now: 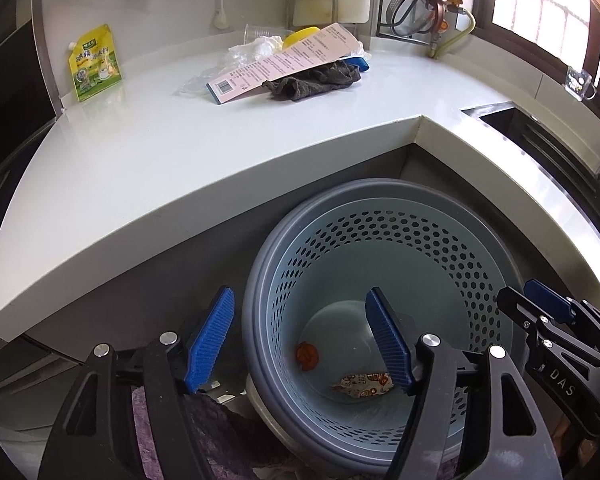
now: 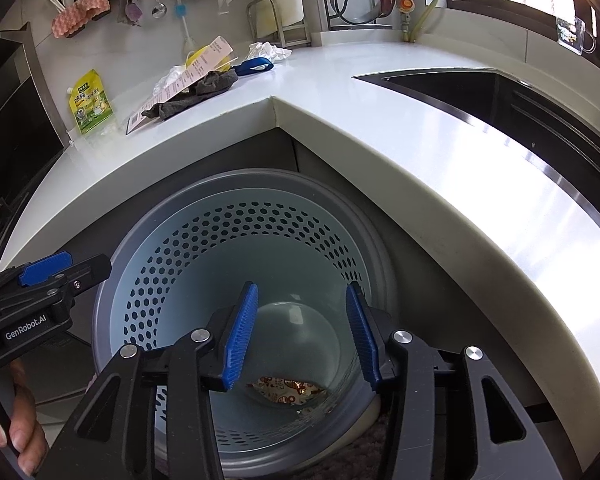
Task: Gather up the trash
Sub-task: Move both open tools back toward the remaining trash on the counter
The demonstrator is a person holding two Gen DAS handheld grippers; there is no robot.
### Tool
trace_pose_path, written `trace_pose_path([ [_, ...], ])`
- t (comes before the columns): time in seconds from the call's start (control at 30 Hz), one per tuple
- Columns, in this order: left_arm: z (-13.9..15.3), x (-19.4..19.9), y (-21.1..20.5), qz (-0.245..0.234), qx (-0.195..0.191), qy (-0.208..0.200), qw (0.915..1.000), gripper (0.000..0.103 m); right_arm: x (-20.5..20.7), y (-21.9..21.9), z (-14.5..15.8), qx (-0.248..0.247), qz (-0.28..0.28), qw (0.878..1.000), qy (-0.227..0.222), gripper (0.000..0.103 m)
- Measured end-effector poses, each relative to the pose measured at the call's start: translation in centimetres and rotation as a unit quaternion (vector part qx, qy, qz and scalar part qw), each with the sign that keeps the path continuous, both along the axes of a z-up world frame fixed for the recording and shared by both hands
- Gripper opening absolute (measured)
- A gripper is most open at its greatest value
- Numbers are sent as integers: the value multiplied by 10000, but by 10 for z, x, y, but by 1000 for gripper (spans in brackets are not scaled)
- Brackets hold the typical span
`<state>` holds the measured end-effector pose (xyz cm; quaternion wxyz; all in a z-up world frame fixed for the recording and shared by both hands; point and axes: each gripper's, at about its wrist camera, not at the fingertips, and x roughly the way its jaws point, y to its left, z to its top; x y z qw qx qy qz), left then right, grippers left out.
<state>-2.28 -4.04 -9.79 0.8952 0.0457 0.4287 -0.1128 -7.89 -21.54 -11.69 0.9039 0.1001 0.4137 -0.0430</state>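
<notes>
A pale blue perforated waste basket point(image 1: 440, 248) with a grey rim stands on the floor in the counter's inner corner; it also shows in the right wrist view point(image 2: 188, 248). Inside lie a patterned wrapper point(image 1: 362, 385) point(image 2: 286, 389) and an orange scrap point(image 1: 307, 355). My left gripper point(image 1: 302, 336) is open and empty over the basket's left rim. My right gripper point(image 2: 300, 332) is open and empty above the basket's mouth. On the counter sit a pink paper card point(image 1: 284, 62), clear plastic wrap point(image 1: 216, 70), a grey rag point(image 1: 316, 80) and a yellow-green pouch point(image 1: 94, 64).
The white L-shaped counter point(image 1: 140, 152) wraps around the basket. A sink point(image 2: 480, 88) is at the right. A crumpled white tissue point(image 2: 268, 51) and a blue object point(image 2: 254, 66) lie near the back wall. A purple mat point(image 1: 204, 432) lies on the floor.
</notes>
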Motion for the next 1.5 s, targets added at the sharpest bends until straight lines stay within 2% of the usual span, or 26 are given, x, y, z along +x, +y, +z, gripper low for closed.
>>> trace_pose_path([
  [0.4,23,11,21,140,-134,-382,9991,79,8,7,15,-3,127,9998,-137,51],
  [0.6,38,34,29,196,-210,-561,9980,81,19,8,27,33,184,9995,-265,54],
  [0.73,51,57,31,96,-260,-744,9968,87,30,4,36,26,189,9992,-353,56],
  [0.9,68,98,28,-357,-456,-838,9948,87,42,-2,46,148,211,9988,-409,59],
  [1.07,78,140,21,-717,-276,-1030,9917,89,54,-4,51,229,296,9982,-459,60],
  [1.27,72,181,6,-1121,-198,-1069,9877,89,79,-12,48,362,300,9980,-432,60],
  [1.33,68,193,0,-1298,-165,-1014,9862,89,85,-16,46,437,281,9978,-418,60],
  [1.5,57,224,-10,-1748,-435,-475,9825,89,92,-23,37,754,356,9959,-346,60],
])
